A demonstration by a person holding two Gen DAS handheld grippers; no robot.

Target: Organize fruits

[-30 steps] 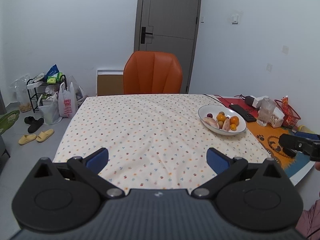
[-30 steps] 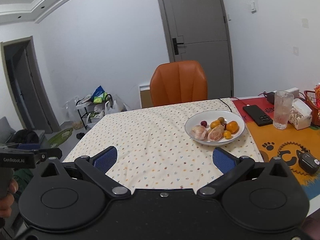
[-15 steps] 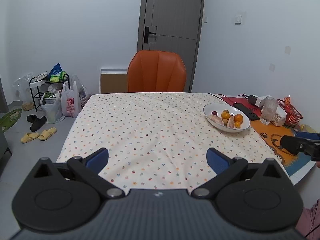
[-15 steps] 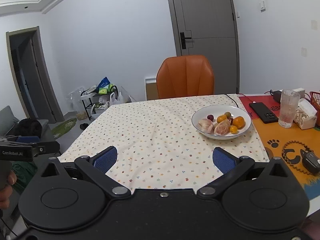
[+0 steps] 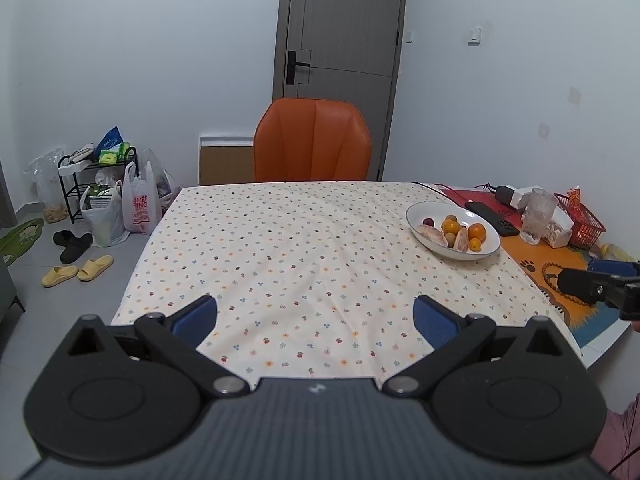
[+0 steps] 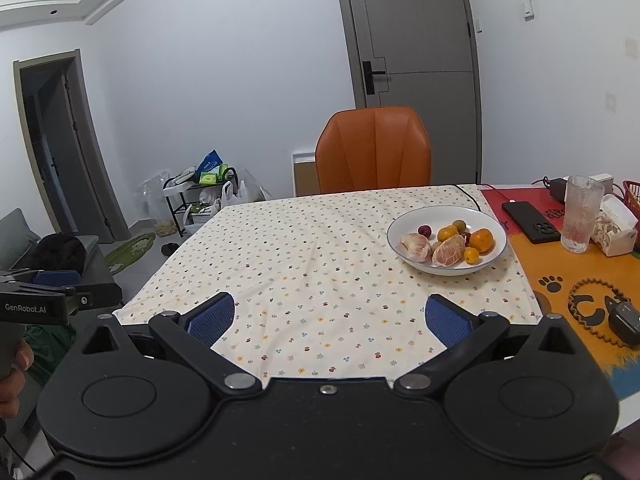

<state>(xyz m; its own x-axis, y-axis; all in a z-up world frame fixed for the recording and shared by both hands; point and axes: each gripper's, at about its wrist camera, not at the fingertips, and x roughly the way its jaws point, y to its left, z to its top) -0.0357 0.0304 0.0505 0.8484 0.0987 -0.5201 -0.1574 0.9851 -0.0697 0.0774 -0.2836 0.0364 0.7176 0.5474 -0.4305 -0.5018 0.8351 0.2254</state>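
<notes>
- The left gripper (image 5: 315, 318) is held over the near edge of the tabletop (image 5: 280, 264). Its jaws are spread wide, and nothing is held between them.
- The right gripper (image 6: 330, 318) is held over the near edge too. Its jaws are also spread wide, with nothing between them.
- The tabletop is covered with a white cloth (image 6: 320, 264) with small dots of many colours.
- A white bowl (image 6: 416, 265) is set on the right side of the cloth, far from both grippers.
- The fruits (image 6: 448, 242) are kept inside the bowl. Two peeled pink-white pieces (image 6: 416, 246) are seen at the near side of the bowl.
- An orange (image 6: 481, 239) is seen at the right side of the bowl, and a small dark red fruit (image 6: 424, 230) at the far side.
- A black phone (image 6: 530, 221) is laid on the red and orange mat (image 6: 556, 264), just right of the bowl.
- A clear glass (image 6: 581, 213) is stood upright, right of the phone.
- An orange chair (image 5: 313, 141) is pushed up to the far side of the tabletop.
- A grey door (image 5: 342, 52) is seen behind the chair.
- Yellow slippers (image 5: 77, 270) are left on the floor at the left.
</notes>
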